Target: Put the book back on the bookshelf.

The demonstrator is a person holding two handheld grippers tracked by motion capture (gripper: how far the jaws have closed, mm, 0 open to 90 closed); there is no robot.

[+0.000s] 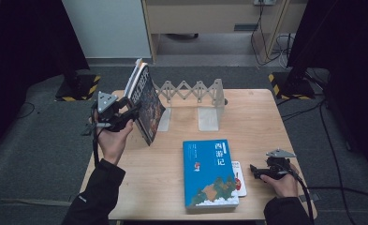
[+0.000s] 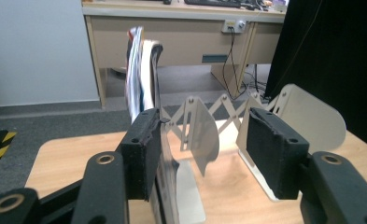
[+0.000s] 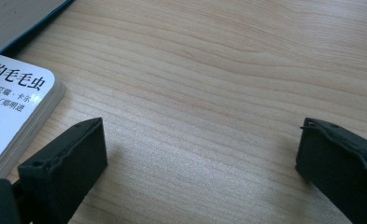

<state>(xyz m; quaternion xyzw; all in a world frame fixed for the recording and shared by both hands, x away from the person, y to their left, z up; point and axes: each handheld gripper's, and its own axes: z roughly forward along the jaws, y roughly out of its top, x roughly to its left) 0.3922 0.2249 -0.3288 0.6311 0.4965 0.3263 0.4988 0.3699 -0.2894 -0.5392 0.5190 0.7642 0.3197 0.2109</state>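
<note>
I see the white book (image 3: pixel 13 116) cut off at the left edge, mostly hidden under the blue book (image 1: pixel 210 173), standing books' (image 2: pixel 141 77) lower part behind my left gripper (image 2: pixel 214 149).

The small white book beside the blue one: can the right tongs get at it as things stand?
Probably yes. The right tongs are open, close to the small white book, with bare table between; only the blue book covers its far part.

High view looks forward and down over the whole desk (image 1: pixel 261 112). Left gripper view sits low, close behind its jaws, facing the bookend (image 2: pixel 307 116) both share. Right gripper view hugs the desktop beside the small book (image 3: pixel 17 107).
</note>
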